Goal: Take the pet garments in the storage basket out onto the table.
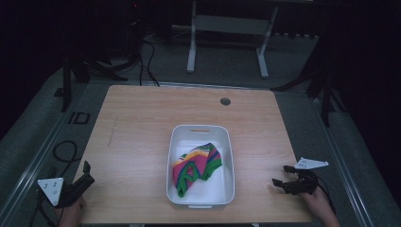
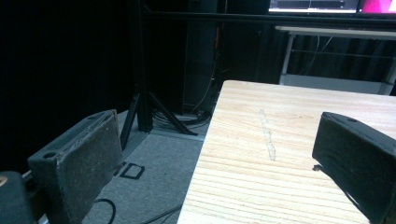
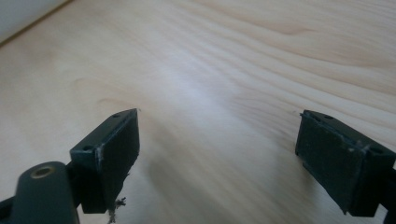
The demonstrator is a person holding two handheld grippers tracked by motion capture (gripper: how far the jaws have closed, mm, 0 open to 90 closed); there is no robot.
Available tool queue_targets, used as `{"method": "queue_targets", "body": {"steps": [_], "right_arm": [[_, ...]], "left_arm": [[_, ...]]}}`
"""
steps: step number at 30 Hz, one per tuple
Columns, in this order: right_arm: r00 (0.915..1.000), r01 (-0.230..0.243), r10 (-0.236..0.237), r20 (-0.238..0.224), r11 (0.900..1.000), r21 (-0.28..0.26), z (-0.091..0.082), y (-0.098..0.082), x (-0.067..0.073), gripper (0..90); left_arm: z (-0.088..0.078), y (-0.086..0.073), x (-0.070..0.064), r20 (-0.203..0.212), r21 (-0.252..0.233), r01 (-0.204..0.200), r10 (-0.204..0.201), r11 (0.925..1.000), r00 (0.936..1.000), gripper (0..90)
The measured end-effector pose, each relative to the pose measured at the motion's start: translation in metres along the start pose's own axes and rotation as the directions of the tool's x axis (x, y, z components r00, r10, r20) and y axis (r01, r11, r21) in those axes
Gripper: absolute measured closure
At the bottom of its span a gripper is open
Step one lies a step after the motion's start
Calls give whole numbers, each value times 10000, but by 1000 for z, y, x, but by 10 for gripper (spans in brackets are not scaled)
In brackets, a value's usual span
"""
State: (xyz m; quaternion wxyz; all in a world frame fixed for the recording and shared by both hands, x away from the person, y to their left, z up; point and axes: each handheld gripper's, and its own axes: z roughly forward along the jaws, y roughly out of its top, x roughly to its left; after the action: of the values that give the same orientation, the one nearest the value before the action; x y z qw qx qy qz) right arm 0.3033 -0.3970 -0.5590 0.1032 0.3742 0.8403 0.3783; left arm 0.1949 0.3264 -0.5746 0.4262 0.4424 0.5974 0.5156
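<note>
A striped cloth (image 1: 196, 166) lies crumpled in the white tub (image 1: 229, 156) near the table's (image 1: 142, 123) front edge, while the left gripper (image 1: 85, 173) and right gripper (image 1: 282, 178) sit at the front corners, jaws apart and empty.

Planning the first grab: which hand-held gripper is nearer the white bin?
Right. The right hand-held gripper sits just off the white bin's right side; the left hand-held gripper waits farther off at the table's left edge.

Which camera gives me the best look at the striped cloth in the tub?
The high view: the striped cloth lies crumpled in the white tub at mid-table, seen whole from above. The left gripper view looks along the table's left edge past it; the right gripper view looks down at bare wood.
</note>
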Motion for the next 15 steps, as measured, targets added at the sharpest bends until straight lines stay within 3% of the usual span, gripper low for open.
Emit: {"method": "queue_targets", "body": {"steps": [3,6,8,15], "right_arm": [[9962,865,-861,-166,9960,240,3,5,6,136],[9920,1230,-1213,-355,9911,516,5,9,10,137],[9819,1780,-1730,-766,9820,635,7,16,17,136],[9632,2267,-2127,-1643,9713,716,8,38,29,137]], "left_arm": [[0,0,0,13,13,-22,22,10000,10000,19],[0,0,0,14,39,-13,13,10000,10000,19],[0,0,0,15,15,27,-27,10000,10000,19],[0,0,1,36,6,6,-6,10000,10000,19]]}}
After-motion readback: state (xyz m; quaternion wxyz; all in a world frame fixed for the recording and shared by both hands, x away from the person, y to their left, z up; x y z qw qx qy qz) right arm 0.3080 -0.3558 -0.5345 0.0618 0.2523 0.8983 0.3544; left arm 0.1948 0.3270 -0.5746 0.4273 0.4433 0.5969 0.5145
